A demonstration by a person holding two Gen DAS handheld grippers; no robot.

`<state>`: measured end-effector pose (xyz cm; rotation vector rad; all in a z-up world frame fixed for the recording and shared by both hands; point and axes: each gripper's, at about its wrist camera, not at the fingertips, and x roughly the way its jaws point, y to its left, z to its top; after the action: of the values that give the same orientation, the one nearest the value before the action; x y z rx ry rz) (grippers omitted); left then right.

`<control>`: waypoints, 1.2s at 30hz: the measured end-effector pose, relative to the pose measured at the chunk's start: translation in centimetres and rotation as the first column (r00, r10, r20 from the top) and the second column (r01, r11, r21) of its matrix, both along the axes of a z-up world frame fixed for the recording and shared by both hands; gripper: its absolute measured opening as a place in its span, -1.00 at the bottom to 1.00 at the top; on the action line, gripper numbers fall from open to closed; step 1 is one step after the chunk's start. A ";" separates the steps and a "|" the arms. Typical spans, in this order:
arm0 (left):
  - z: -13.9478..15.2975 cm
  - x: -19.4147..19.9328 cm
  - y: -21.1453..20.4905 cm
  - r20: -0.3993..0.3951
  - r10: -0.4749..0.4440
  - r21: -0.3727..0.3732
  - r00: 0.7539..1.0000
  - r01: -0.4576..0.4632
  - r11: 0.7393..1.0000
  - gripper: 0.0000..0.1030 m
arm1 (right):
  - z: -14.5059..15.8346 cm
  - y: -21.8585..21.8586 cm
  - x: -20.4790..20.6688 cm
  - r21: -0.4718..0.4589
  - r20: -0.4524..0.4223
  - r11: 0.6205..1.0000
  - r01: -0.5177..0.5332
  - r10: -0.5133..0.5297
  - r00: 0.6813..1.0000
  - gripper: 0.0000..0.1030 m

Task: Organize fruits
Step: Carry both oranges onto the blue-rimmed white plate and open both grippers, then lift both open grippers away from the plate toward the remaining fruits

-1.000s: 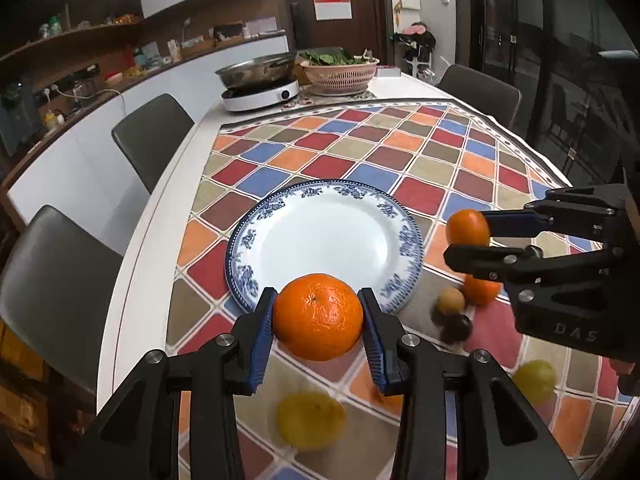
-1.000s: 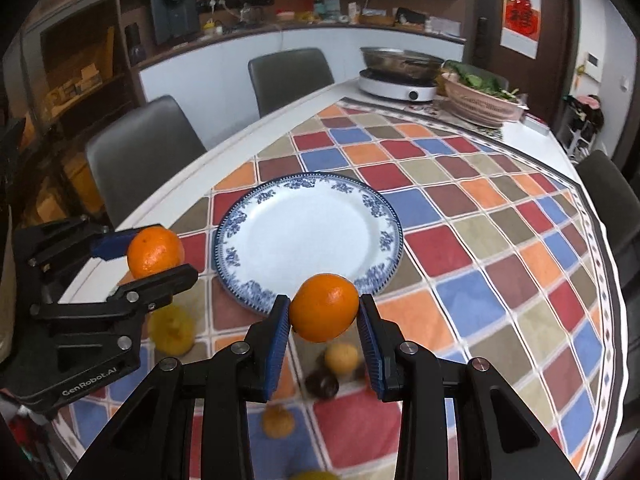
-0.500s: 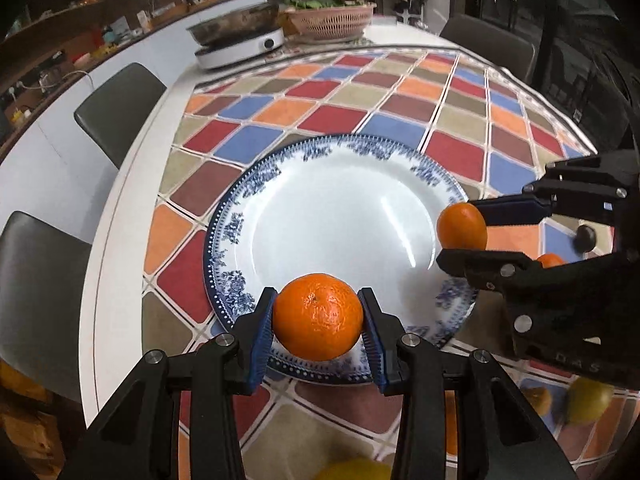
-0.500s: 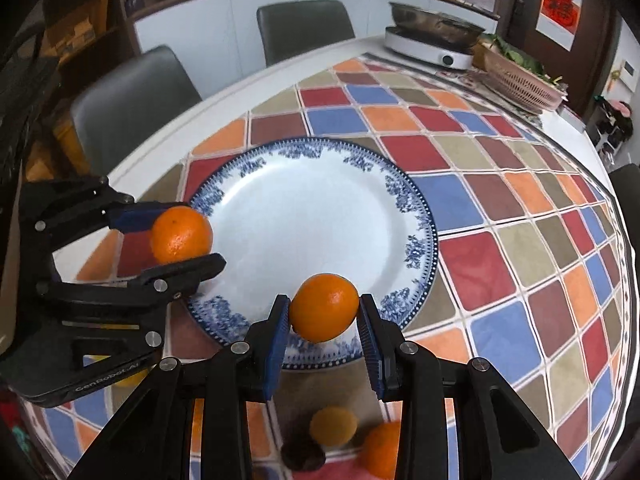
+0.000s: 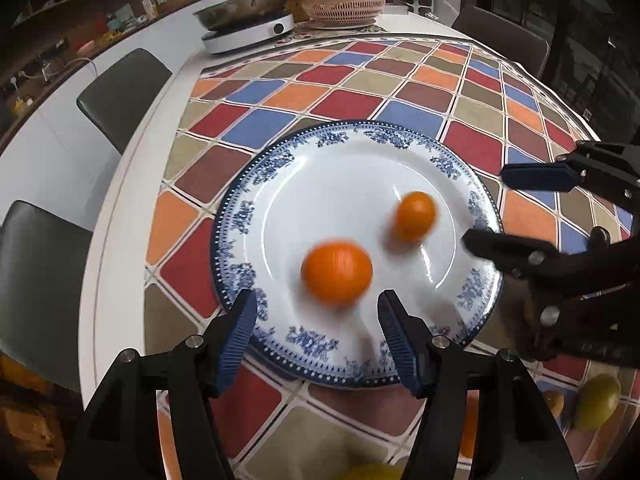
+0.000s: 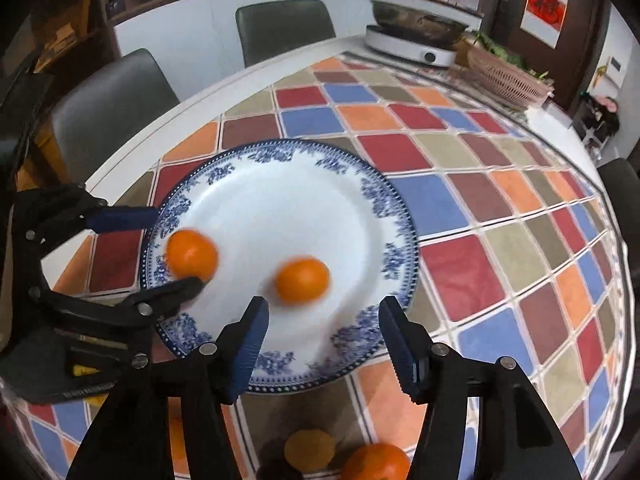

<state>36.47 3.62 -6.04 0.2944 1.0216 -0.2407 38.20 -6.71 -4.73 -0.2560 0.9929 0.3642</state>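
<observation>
Two oranges sit on the blue-and-white plate [image 5: 236, 236], both blurred: the larger orange [image 5: 337, 273] just ahead of my left gripper [image 5: 316, 322], and the smaller orange [image 5: 415, 216] nearer my right gripper [image 6: 323, 330]. From the right wrist, that smaller orange [image 6: 303, 280] lies just beyond my spread fingertips, slightly left of the midline, while the larger one [image 6: 192, 255] rests near the plate's left rim [image 6: 154, 240], between the fingers of my other gripper. Both my grippers are released, jaws wide apart, holding nothing; neither orange touches a pad.

One plate, one checkered tablecloth [image 5: 348, 100], and a few more fruits off the plate: an orange [image 6: 376, 462] and a small yellowish fruit [image 6: 309, 450] near the bottom of the right view, and a yellow-green fruit [image 5: 598, 400] at the lower right of the left view. Others there are too hidden to count.

Two dark chairs [image 5: 120, 92] stand along the table's left edge. At the far end I see one induction cooker with a pan [image 5: 248, 28] and one woven basket of greens [image 5: 344, 6]. Between the plate and those, the cloth lies bare. The plate's left rim is close to the white table edge [image 5: 120, 240]; my two grippers flank the plate's near side, close to each other.
</observation>
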 end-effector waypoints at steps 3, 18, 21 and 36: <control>0.9 -1.1 0.1 0.017 0.003 0.010 1.000 -0.004 1.000 0.21 | 1.0 -0.9 -0.8 -0.007 0.033 0.999 0.034 -0.034 0.999 0.13; 8.4 -12.7 -0.1 0.286 0.097 -0.035 0.953 -0.091 0.995 0.63 | 6.9 -4.0 -10.6 0.070 0.181 0.993 0.095 -0.106 0.978 0.43; 9.4 -14.8 0.1 0.327 0.115 -0.042 0.938 -0.107 0.993 0.71 | 7.9 -4.2 -12.7 0.080 0.207 0.991 0.105 -0.119 0.971 0.43; 8.4 -23.3 1.2 0.358 0.199 -0.137 0.912 -0.160 0.978 0.88 | 8.8 -4.9 -20.7 0.074 0.285 0.982 0.175 -0.189 0.940 0.61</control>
<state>13.20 4.77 2.41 0.1402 0.6530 -0.0655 17.46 -11.60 4.12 -0.1665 0.7087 0.1740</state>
